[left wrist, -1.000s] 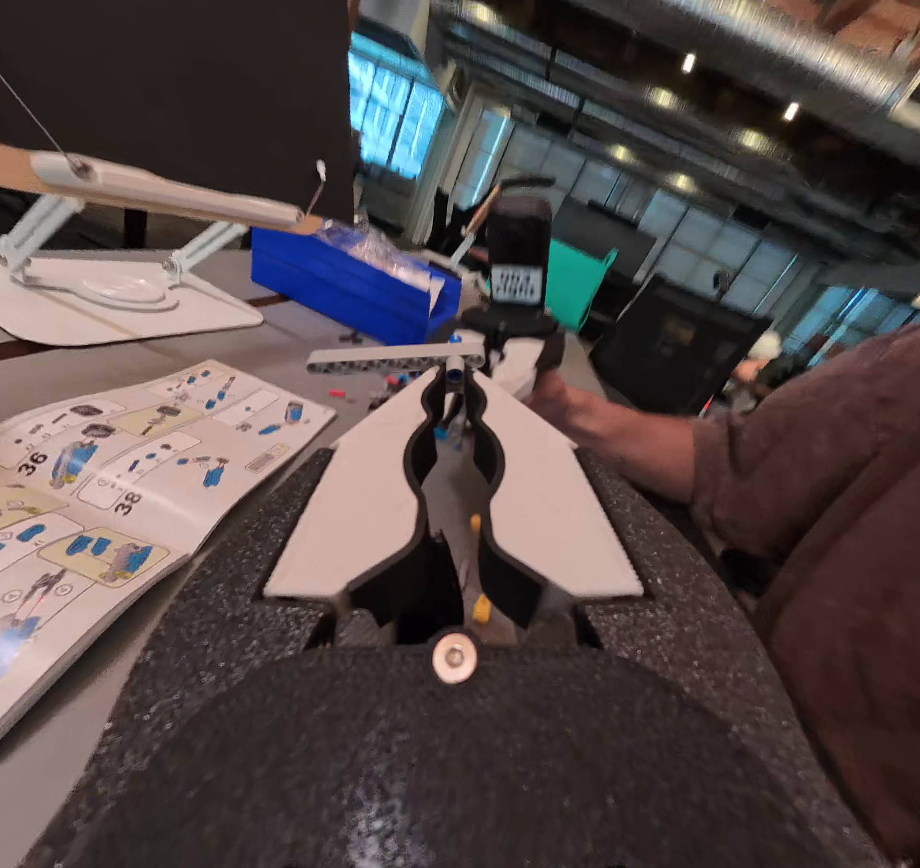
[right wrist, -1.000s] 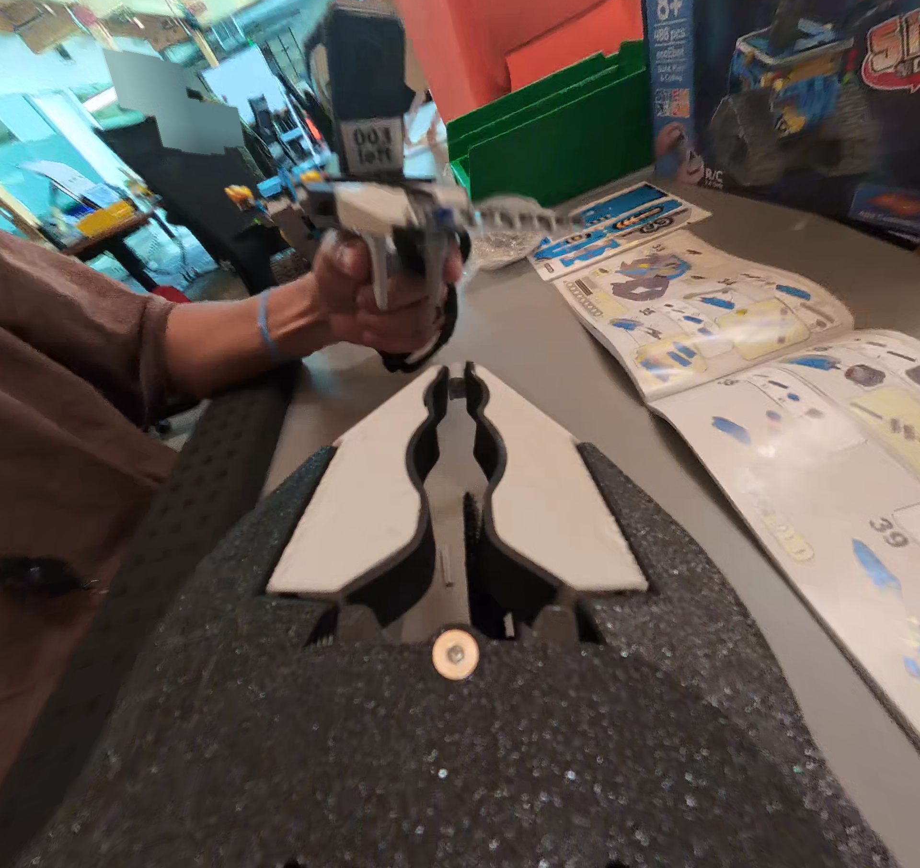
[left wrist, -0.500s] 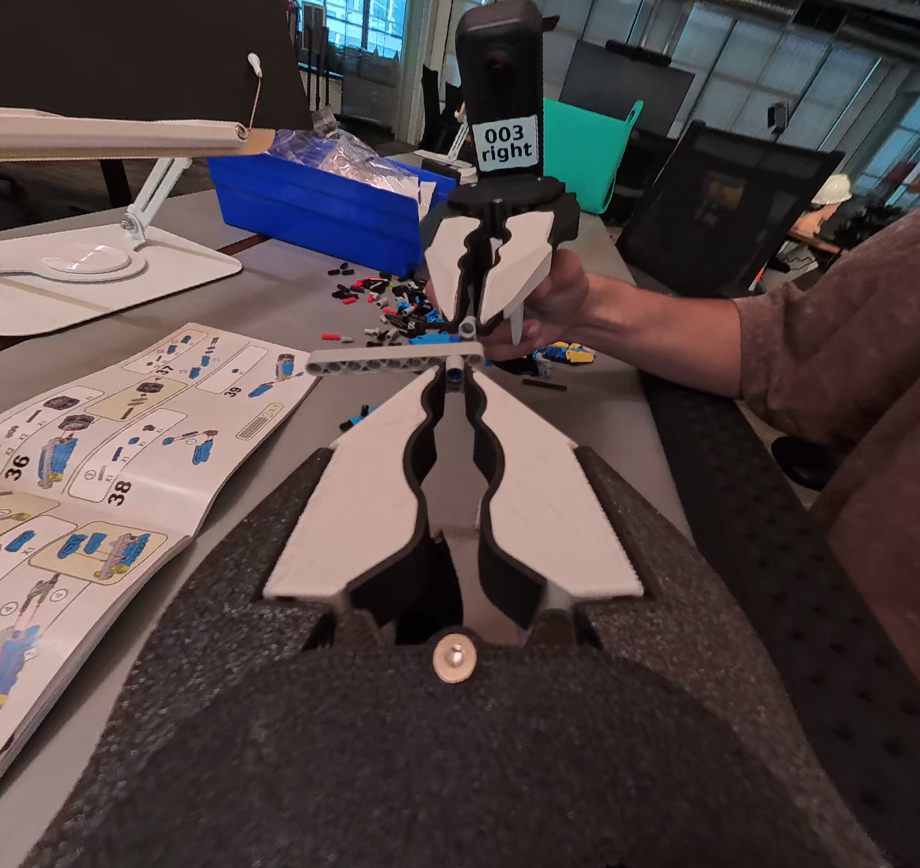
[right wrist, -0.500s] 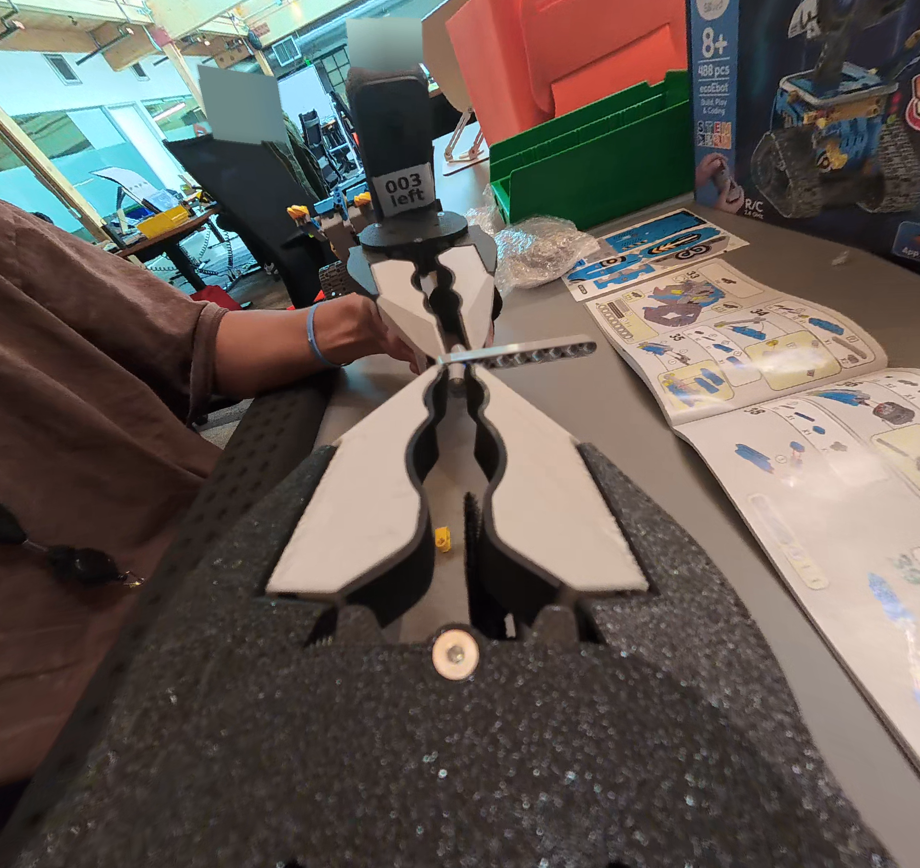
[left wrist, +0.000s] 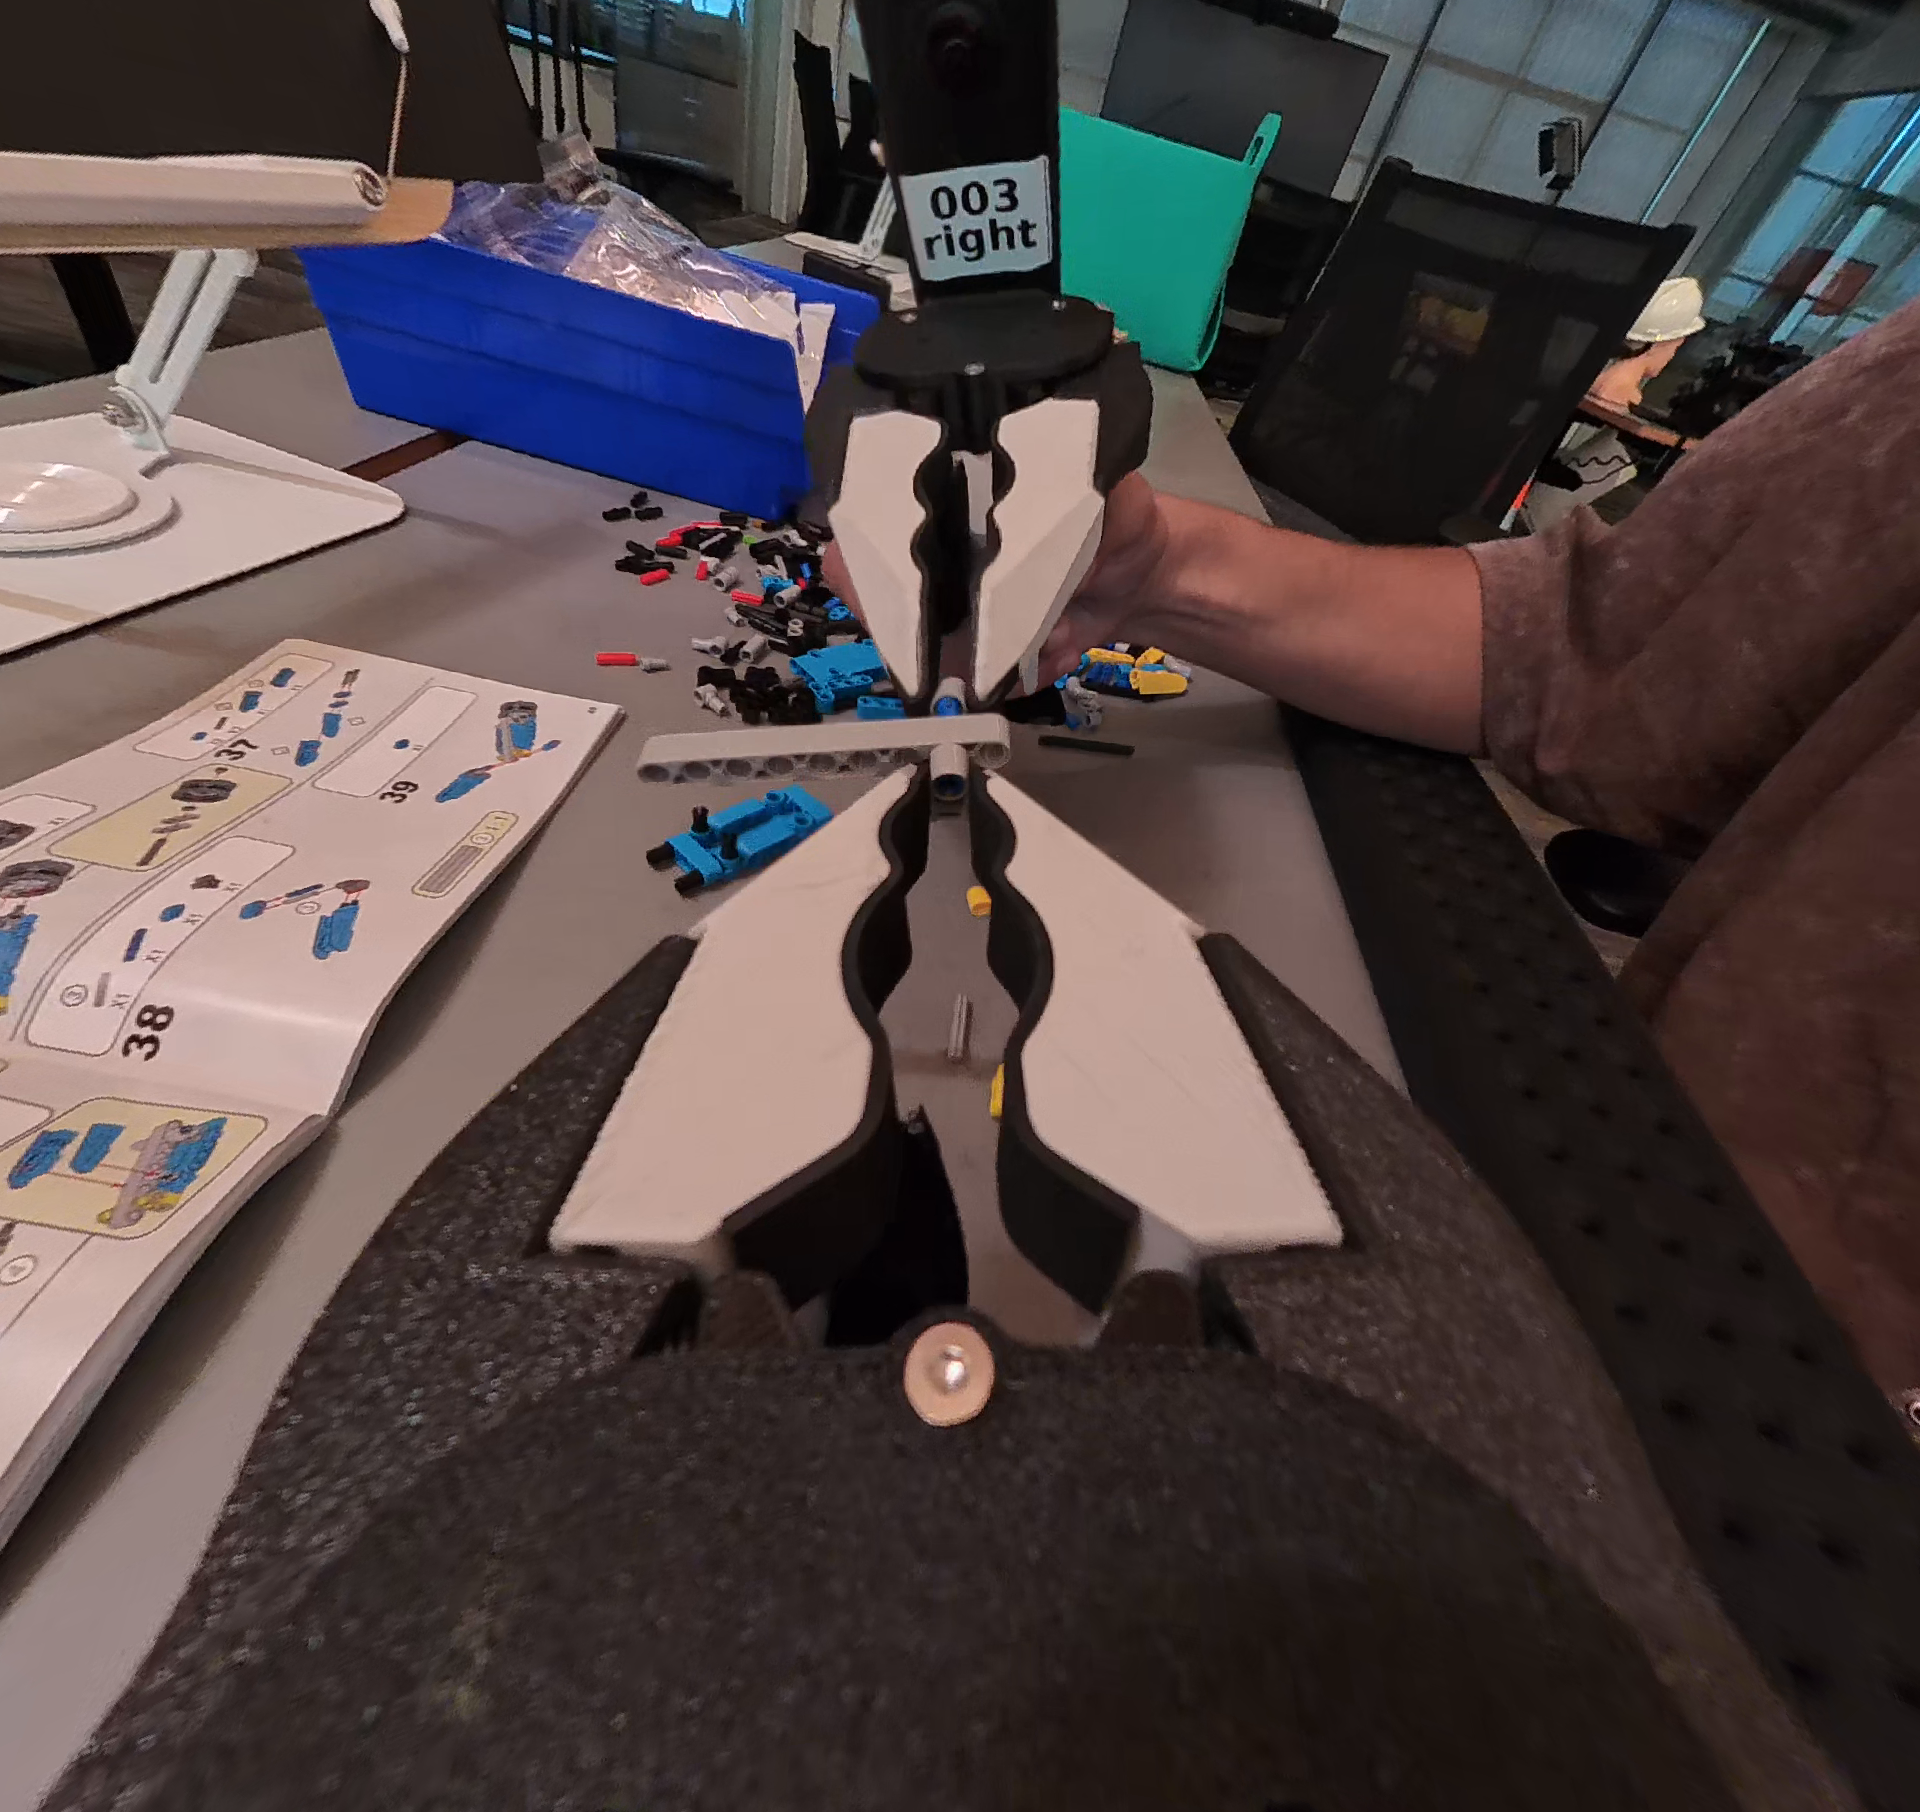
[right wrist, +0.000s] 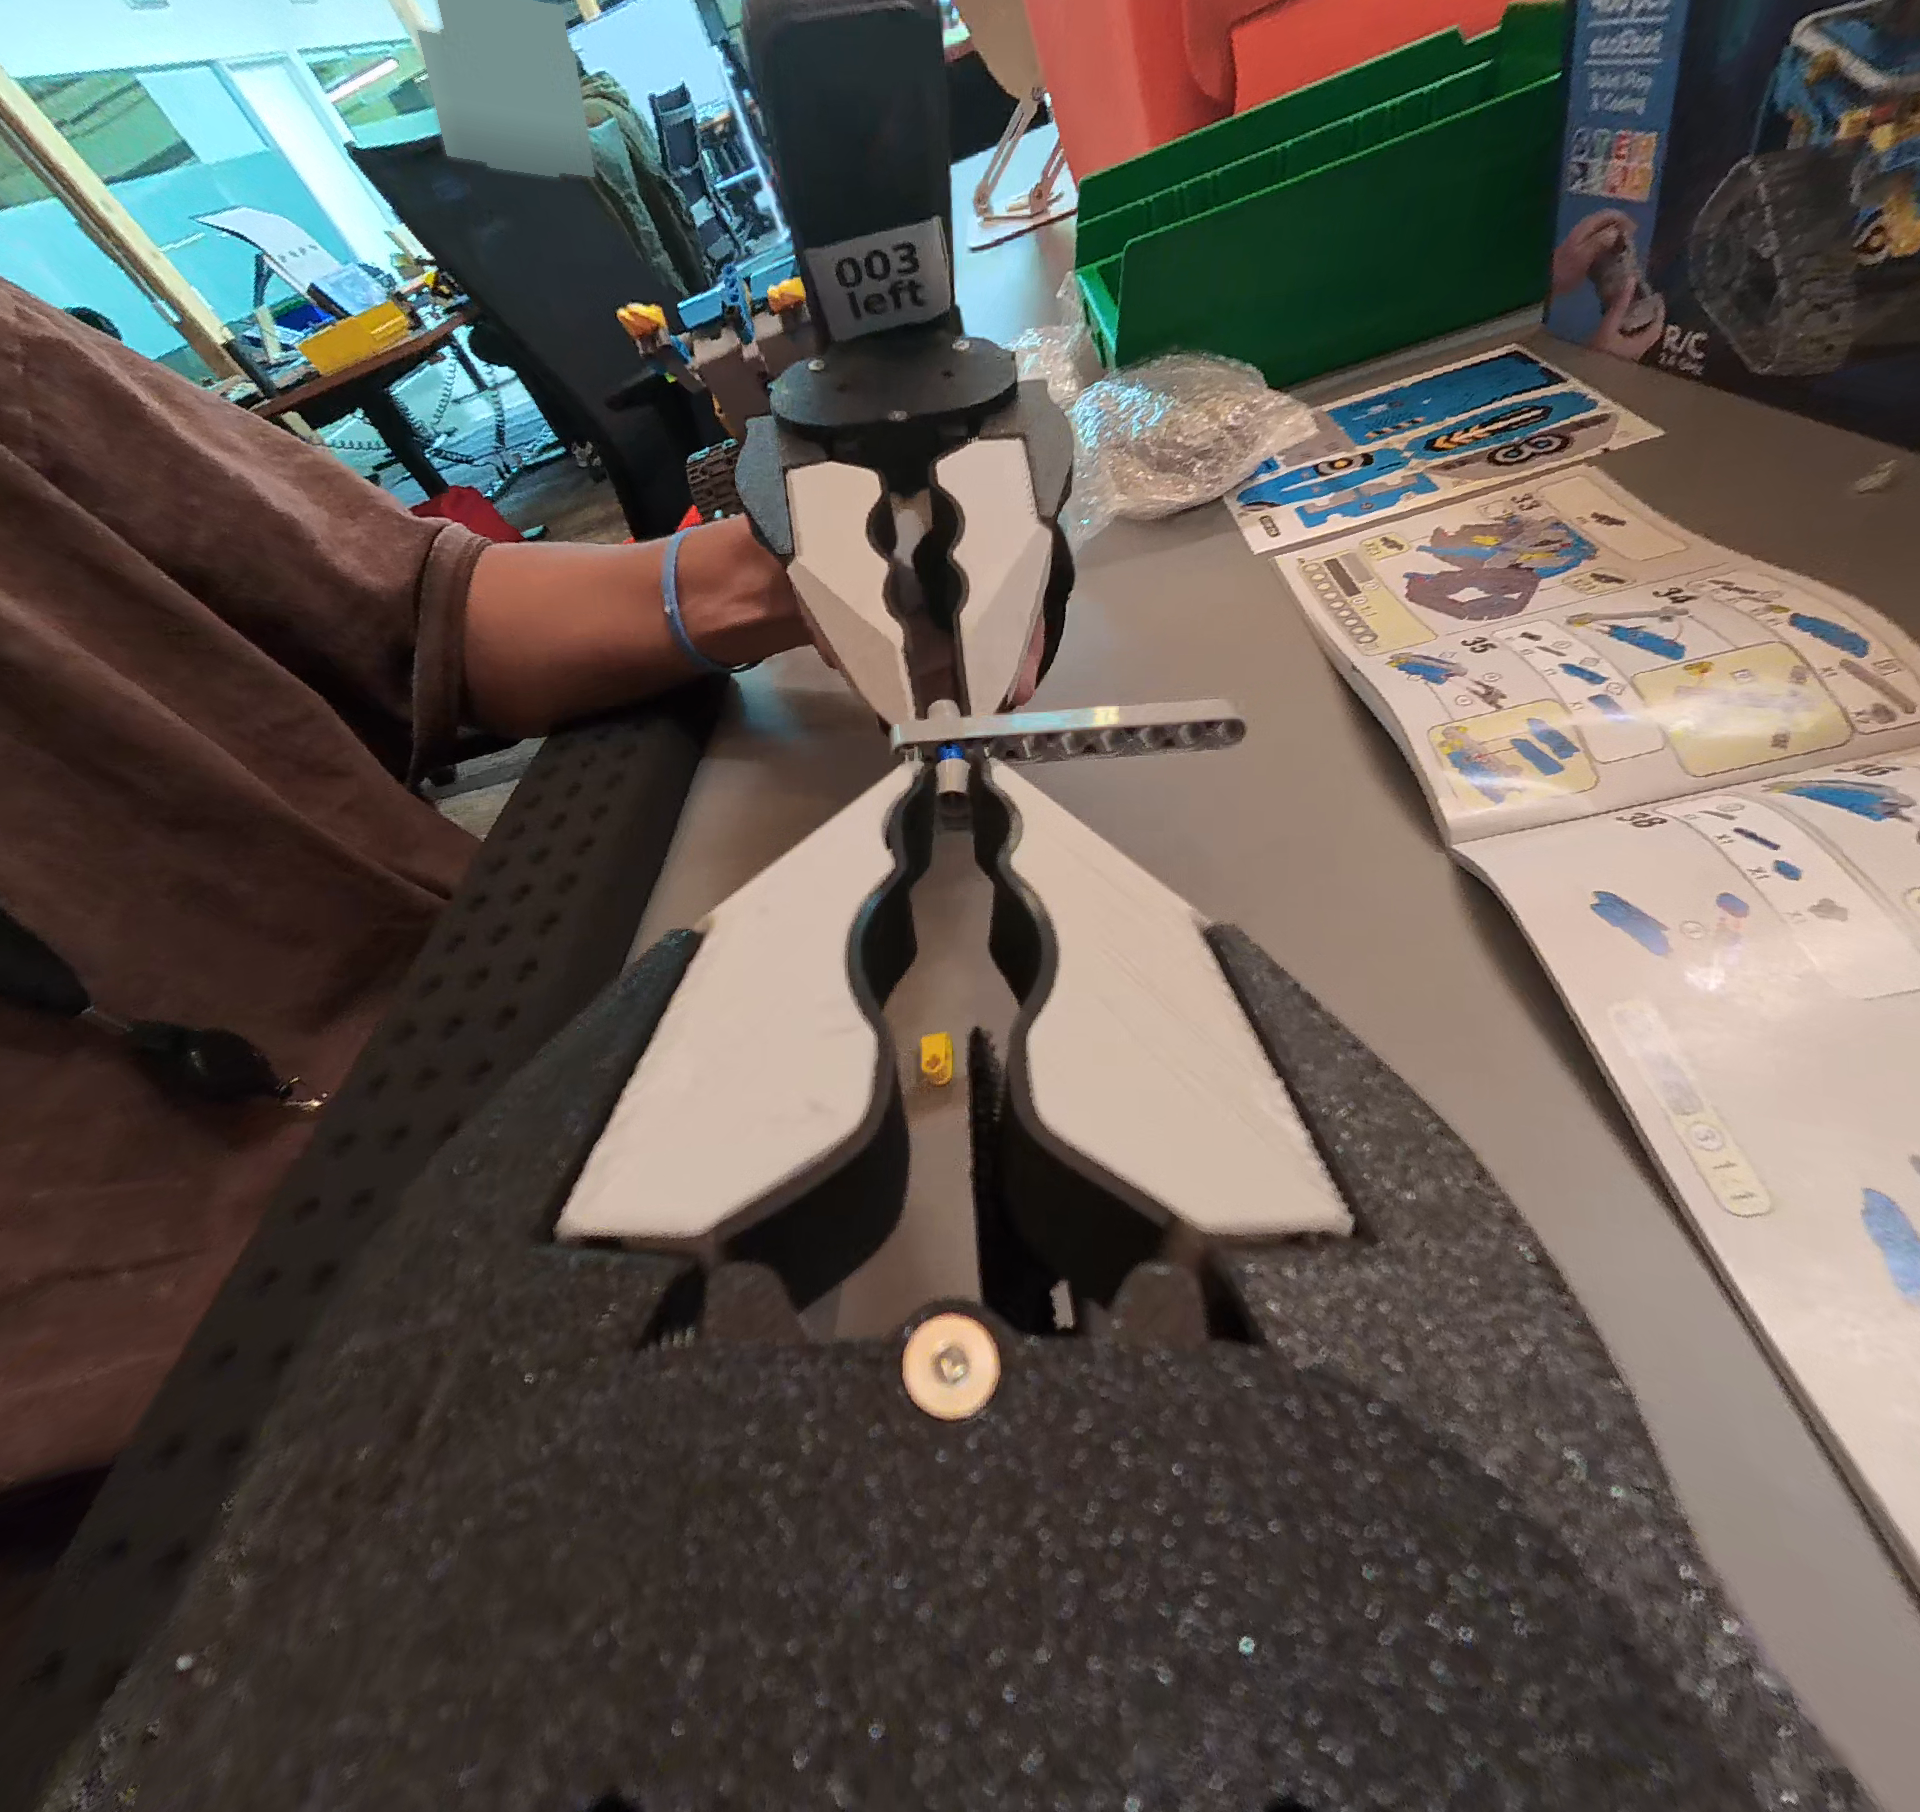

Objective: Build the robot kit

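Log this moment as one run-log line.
left gripper: shut on grey pin | right gripper: shut on blue pin | grey beam: between tips, above table

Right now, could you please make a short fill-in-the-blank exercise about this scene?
1. The left tool grips a grey pin set in the long grey ___.
2. The right tool meets the beam from the ___ side.
3. The instruction booklet lies ___.
4. The bin behind the loose pieces is ___.

beam; opposite; open; blue
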The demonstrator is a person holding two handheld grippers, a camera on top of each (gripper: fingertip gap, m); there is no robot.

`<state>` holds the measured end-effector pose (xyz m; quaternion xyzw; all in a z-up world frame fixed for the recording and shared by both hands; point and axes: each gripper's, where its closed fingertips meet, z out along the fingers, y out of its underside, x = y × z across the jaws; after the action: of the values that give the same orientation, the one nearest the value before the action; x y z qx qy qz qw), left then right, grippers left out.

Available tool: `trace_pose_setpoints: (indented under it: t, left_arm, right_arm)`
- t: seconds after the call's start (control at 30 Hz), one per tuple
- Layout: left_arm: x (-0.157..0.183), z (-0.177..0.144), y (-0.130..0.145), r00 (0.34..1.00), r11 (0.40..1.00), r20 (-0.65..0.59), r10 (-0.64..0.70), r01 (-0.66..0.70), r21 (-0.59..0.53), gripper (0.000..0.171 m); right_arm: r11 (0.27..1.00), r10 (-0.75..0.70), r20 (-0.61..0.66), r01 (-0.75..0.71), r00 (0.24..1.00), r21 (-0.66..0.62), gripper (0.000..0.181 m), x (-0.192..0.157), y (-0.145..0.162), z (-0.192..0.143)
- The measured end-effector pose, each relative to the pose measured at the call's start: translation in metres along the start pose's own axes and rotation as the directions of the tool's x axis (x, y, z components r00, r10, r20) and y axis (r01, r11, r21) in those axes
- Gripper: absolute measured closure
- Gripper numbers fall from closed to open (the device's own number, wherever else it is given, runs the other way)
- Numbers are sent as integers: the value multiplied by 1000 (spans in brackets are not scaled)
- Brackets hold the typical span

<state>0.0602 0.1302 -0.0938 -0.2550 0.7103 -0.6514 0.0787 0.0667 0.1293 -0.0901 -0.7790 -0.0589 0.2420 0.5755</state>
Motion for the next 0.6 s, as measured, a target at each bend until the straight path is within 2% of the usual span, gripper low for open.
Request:
trace_pose_setpoints:
  t: [0.37, 0.47, 0.6]
  left_arm:
    - [3, 11, 36, 998, 980, -1, 67, -66, -190, 166]
    - [2, 10, 29, 999, 988, -5, 44, -45, -148, 166]
    - [3, 10, 37, 999, 981, -9, 51, -52, -188, 166]
  right_arm:
    - [973, -32, 18, 35, 999, -226, 175, 0, 40, 2]
    - [989, 23, 52, -15, 998, -147, 175, 0, 32, 1]
    - [986, 49, 81, -35, 995, -165, 175, -1, 39, 4]
